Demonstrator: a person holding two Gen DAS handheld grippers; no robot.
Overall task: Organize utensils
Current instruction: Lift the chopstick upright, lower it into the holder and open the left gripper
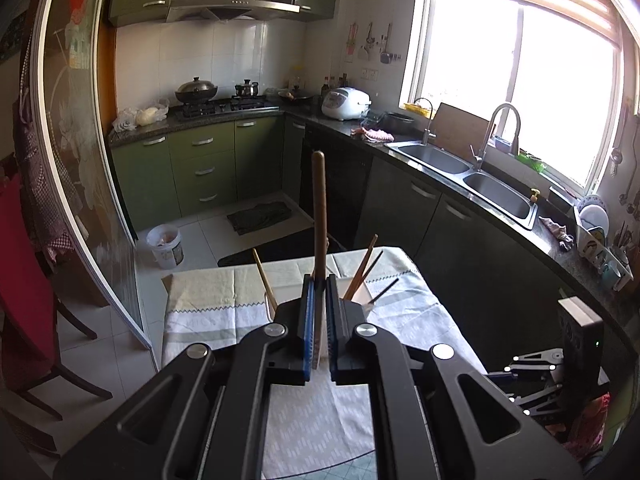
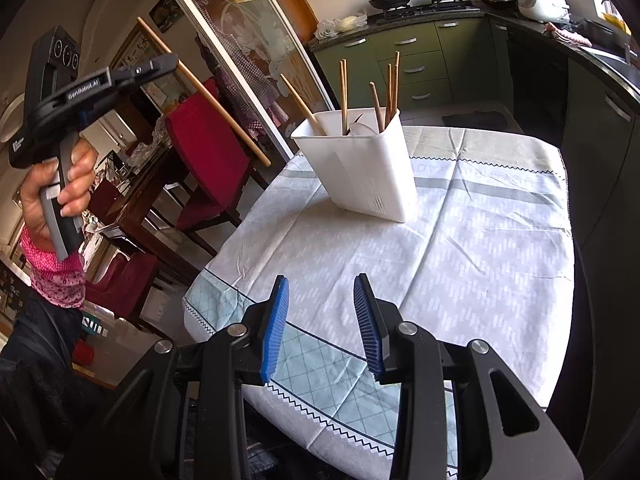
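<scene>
While its blue ribbed pads [image 2: 276, 328] stand well apart with nothing between them, the right hand-held gripper [image 2: 322, 326] hangs released above the near edge of the cloth-covered counter [image 2: 460, 240]. Below the pads lies the checked border of the pale tablecloth [image 2: 320, 364], edged with a dark zigzag line.

Over in the left wrist view, the left hand-held gripper [image 1: 319, 320] is clenched on a long wooden stick [image 1: 319, 208], which stands nearly upright between its pads and rises well above them. From the right wrist view, the same left hand-held gripper [image 2: 160, 65] is seen raised high at the left, off the counter's edge, with the stick [image 2: 204, 90] slanting through it, and the person's left hand [image 2: 56, 196] wrapped around the handle, a pink patterned sleeve [image 2: 60, 280] at the wrist.

Further along the counter stands a white utensil holder [image 2: 360, 172], leaning slightly, resting on the tablecloth. Several wooden chopsticks [image 2: 344, 96] stick up out of it, some upright and one tilted toward the left. How the holder is divided inside I cannot tell.

Beyond the counter, red-cushioned chairs [image 2: 208, 160] stand at the left by a dark wooden table. At the far end, green cabinets [image 1: 208, 168] carry a hob with a wok [image 1: 196, 90], a white rice cooker [image 1: 346, 103], and a double steel sink [image 1: 468, 176] under the bright window.
</scene>
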